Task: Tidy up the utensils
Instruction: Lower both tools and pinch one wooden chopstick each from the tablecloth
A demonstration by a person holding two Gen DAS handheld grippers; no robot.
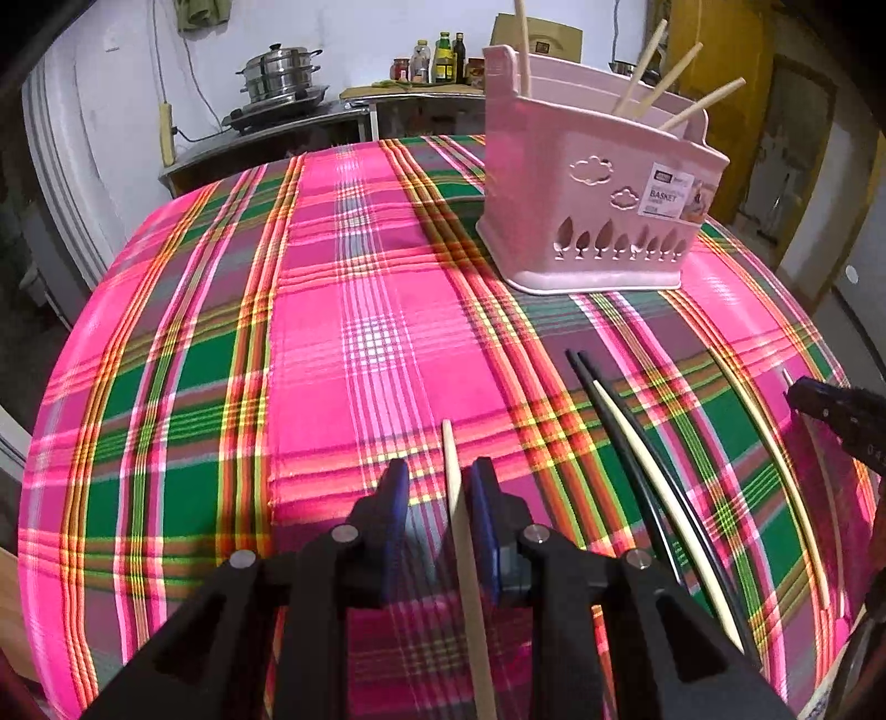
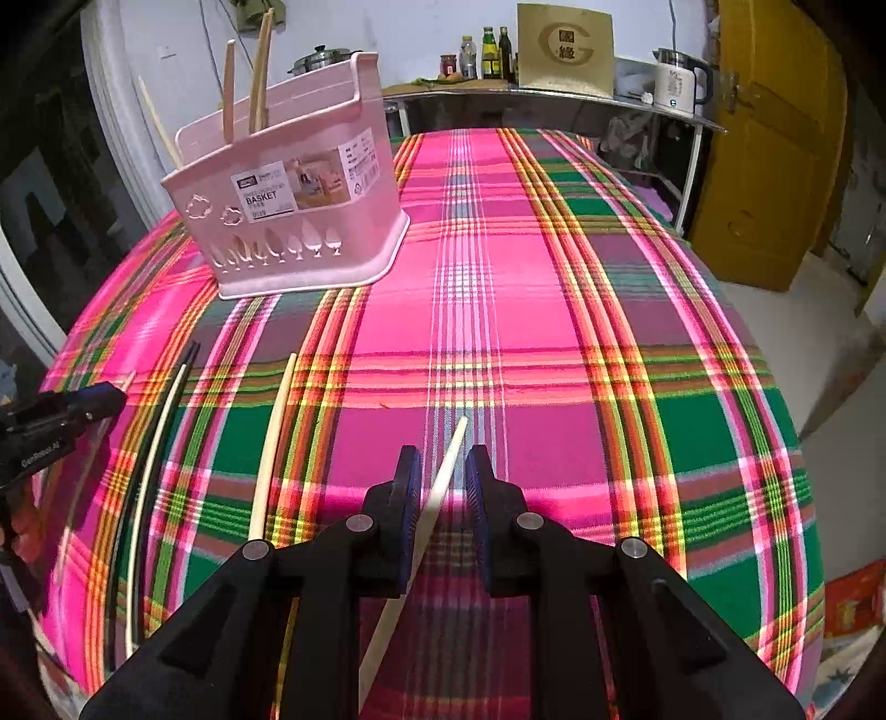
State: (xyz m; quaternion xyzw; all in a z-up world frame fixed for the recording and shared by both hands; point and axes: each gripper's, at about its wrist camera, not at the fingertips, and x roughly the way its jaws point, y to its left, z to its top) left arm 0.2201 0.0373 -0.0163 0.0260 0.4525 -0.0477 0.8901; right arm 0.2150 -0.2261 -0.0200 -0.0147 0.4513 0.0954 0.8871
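A pink basket [image 1: 598,183] [image 2: 288,221] stands on the plaid tablecloth [image 1: 360,332] with several wooden chopsticks [image 1: 659,83] upright in it. My left gripper [image 1: 440,471] is low over the cloth and open. A wooden chopstick [image 1: 462,554] lies between its blue pads, close to the right one. My right gripper [image 2: 443,457] is also open, straddling a cream chopstick [image 2: 426,531] that lies slanted on the cloth. More chopsticks lie between the two grippers: a black pair [image 1: 620,421], a cream one [image 1: 653,471] and a pale one [image 2: 271,443].
Behind the table, a counter holds a steel steamer pot [image 1: 282,72], bottles [image 2: 490,52] and a white kettle [image 2: 678,80]. A yellow door [image 2: 769,138] is at the right. The cloth drops off at the table's right edge [image 2: 792,443].
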